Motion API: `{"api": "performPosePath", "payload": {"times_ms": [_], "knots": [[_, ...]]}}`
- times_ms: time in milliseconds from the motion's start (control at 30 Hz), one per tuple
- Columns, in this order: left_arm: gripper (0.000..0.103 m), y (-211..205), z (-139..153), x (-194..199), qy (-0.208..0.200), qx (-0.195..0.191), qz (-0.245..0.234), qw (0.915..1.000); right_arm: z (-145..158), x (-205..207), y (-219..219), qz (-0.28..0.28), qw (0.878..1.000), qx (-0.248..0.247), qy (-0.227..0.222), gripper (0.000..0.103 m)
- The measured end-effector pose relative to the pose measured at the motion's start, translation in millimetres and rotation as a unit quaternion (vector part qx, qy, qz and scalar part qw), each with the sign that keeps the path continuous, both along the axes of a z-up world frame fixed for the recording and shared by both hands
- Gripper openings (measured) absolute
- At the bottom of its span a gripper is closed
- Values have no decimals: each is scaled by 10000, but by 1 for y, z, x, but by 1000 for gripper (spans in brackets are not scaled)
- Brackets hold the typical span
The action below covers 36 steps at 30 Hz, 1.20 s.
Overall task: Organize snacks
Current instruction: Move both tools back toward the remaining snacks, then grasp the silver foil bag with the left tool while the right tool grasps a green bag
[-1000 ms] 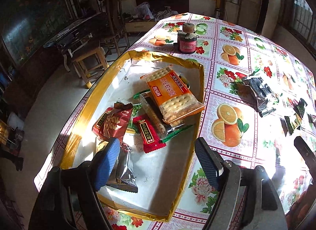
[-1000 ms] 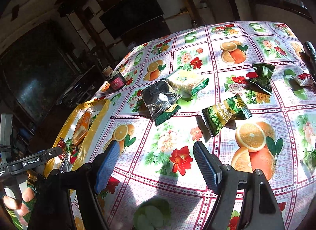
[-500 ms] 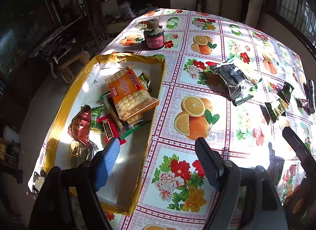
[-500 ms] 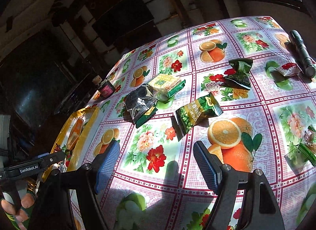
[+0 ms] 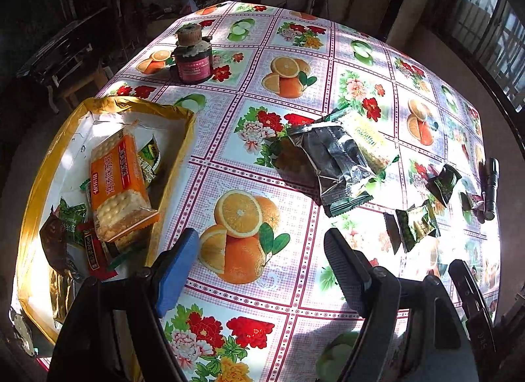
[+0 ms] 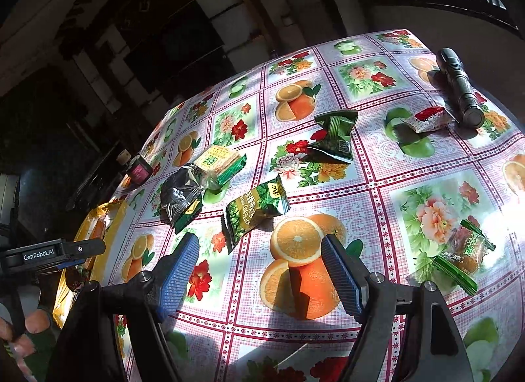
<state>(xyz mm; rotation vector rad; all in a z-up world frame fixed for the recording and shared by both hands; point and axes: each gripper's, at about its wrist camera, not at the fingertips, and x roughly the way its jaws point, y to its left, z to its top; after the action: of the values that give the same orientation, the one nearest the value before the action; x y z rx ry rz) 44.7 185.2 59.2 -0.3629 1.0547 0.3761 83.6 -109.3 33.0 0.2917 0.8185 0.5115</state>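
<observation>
Each view looks forward and down along its own hand-held gripper, close above the worktop (image 5: pixel 295 152). The left view faces the gold box (image 5: pixel 183 155) steeply; the right view looks shallower. Both share the black packet (image 5: pixel 331 159) (image 6: pixel 178 196) beside that box.

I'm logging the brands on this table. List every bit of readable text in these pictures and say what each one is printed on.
"GenRobot.AI": on the left gripper, seen in the right wrist view.
Chinese characters, too distorted to quote surely: orange cracker pack in the gold box.
Latin letters too blurred to read: green pea packet.
Too small or blurred: the pink-labelled jar, the yellow-green biscuit pack, the red snack bar, the dark green packet.
</observation>
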Motion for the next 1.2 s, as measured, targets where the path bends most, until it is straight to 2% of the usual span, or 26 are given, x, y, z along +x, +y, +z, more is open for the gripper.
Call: {"api": "performPosePath", "payload": {"times_ms": [167, 300, 433, 533, 767, 900, 967, 1033, 1100, 1200], "knots": [[78, -6, -17, 55, 219, -130, -33, 9997, 2, 13, -6, -77, 9999, 76, 17, 81], [78, -7, -34, 87, 451, -237, 56, 9987, 13, 41, -7, -155, 9998, -123, -93, 80], [78, -11, -39, 103, 480, -428, 50, 9979, 18, 80, -8, -302, 9988, -387, -88, 81], [78, -14, -36, 109, 349, -636, -33, 9974, 16, 104, -7, -350, 9981, -513, 18, 81], [78, -7, -46, 134, 482, -530, 123, 9974, -1, 144, 10, -261, 9943, -981, 315, 82], [77, 0, -57, 141, 526, -550, 90, 9971, -12, 152, 20, -154, 9911, -1263, 388, 82], [68, -1, -56, 138, 475, -415, 62, 9980, -17, 153, 24, -90, 9896, -1389, 368, 75], [63, 0, -55, 133, 440, -405, 24, 9982, -18, 152, 25, -94, 9869, -1595, 232, 49], [57, 5, -54, 127, 399, -534, 33, 9978, -17, 153, 23, -60, 9883, -1506, 246, 37], [56, 20, -54, 112, 374, -780, 118, 9962, -14, 151, 20, -18, 9897, -1418, 199, 35]]}}
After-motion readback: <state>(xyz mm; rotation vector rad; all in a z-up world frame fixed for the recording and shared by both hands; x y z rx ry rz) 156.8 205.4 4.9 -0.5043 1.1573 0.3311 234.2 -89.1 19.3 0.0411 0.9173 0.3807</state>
